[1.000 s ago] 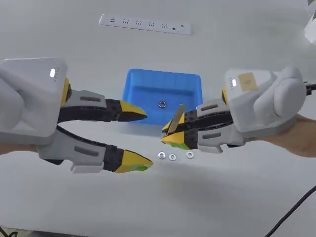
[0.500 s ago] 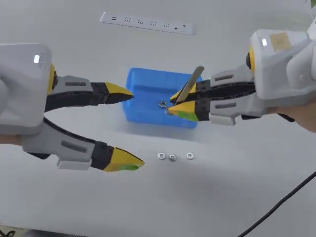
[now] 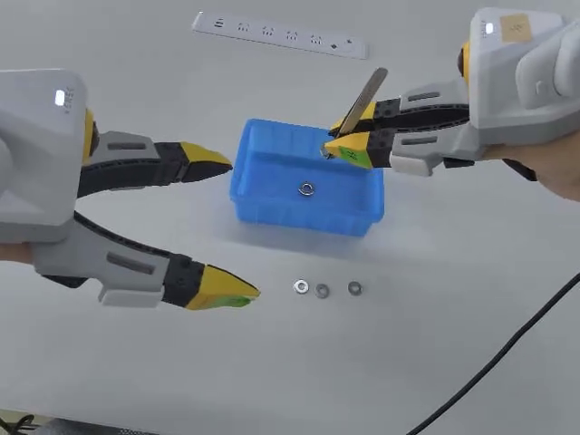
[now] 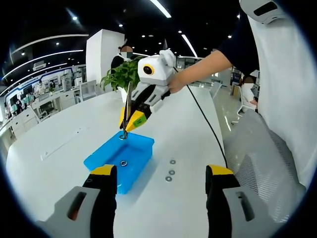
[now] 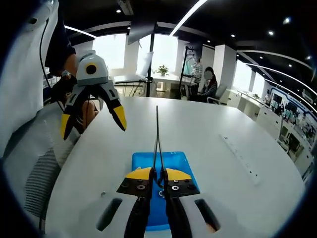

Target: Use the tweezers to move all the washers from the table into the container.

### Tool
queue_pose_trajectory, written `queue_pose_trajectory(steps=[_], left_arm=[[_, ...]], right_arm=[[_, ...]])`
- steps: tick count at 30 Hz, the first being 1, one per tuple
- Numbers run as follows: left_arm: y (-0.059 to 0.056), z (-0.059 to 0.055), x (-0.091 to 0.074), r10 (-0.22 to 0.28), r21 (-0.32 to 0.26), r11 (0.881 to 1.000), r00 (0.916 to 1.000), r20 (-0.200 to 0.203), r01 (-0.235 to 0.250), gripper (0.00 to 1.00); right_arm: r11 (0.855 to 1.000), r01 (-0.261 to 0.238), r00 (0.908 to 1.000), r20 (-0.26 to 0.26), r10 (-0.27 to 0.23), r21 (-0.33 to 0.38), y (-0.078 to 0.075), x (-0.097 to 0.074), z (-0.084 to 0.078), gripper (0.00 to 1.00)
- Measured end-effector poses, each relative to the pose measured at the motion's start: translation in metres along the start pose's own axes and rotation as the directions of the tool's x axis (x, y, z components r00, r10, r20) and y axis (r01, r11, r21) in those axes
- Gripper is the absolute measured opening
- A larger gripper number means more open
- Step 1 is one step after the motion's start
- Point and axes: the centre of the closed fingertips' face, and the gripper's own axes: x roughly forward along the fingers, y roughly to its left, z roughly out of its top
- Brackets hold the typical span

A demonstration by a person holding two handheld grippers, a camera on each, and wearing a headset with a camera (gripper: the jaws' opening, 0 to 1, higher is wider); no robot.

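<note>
Over the container [image 3: 272, 213], the right gripper [image 3: 343, 145], jaws clamped on the tweezers [image 3: 367, 91], looks mid-delivery; left gripper [image 3: 240, 227] jaws apart. Next, pinch a washer [image 3: 323, 289] off the table [image 3: 136, 381].

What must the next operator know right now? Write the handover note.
Left gripper: open, empty, beside the blue container.
Right gripper: shut on the tweezers, tips over the container's far rim. A small ring at the tips looks like a washer, but I cannot be sure.
Done: one washer lies in the container.
Left: three washers in a row on the table, in front of the container. Probably release over the container, then fetch those one by one.
</note>
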Motion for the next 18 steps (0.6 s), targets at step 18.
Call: queue_pose_trajectory(steps=[18], left_arm=[[0.001,-0.022,0.001,0.002,-0.065,0.998,0.9993,-0.036,-0.005,0.82]], right_arm=[[0.998,-0.024,0.9941,-0.104,0.030,0.059,-0.004,0.032,-0.055,0.10]])
